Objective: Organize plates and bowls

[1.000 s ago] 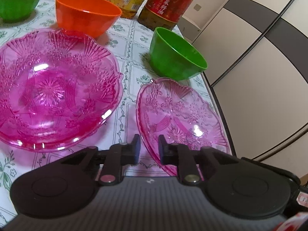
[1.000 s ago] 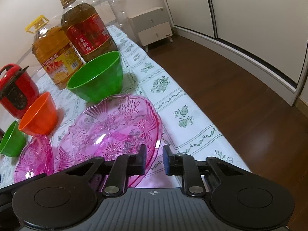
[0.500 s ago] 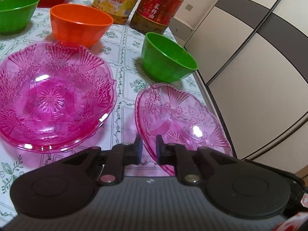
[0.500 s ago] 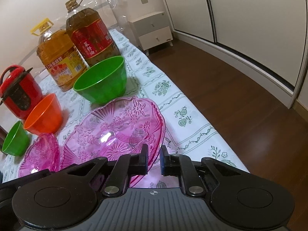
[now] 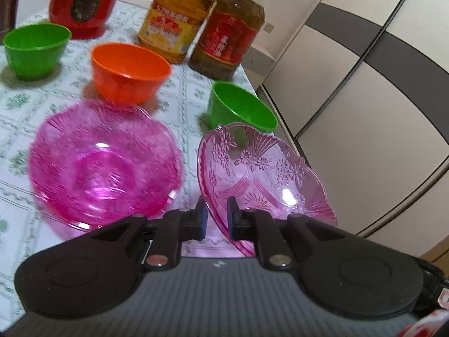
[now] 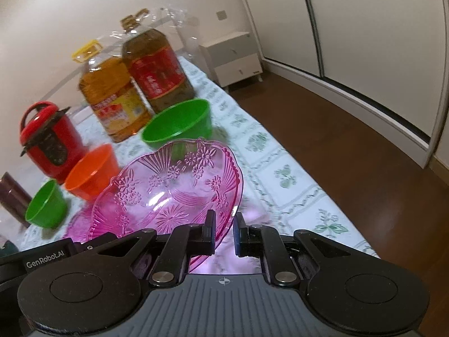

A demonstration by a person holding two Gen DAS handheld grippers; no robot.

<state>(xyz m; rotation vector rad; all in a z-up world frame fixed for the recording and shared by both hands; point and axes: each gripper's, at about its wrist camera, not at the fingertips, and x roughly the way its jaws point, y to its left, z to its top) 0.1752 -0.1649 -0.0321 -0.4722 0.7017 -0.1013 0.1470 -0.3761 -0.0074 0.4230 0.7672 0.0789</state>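
Both grippers hold the small pink glass dish [image 5: 263, 174] by its near rim and it is lifted off the table, tilted. My left gripper [image 5: 215, 219] is shut on its left near edge. My right gripper [image 6: 224, 231] is shut on its right near edge, the same dish [image 6: 174, 193] seen in the right wrist view. The big pink glass bowl [image 5: 103, 165] sits on the table to the left. An orange bowl [image 5: 129, 73] and two green bowls [image 5: 241, 109] [image 5: 35, 47] stand behind.
Two large oil bottles [image 5: 176, 19] [image 5: 230, 31] and a red cooker [image 5: 84, 2] stand at the back of the table. The table's right edge [image 6: 331, 196] drops to a brown floor. A white cabinet [image 6: 235, 56] stands by the wall.
Both grippers closed on the small pink dish's rim and raised it off the table. The views have pulled back and upward, showing more of the bottles and cooker.
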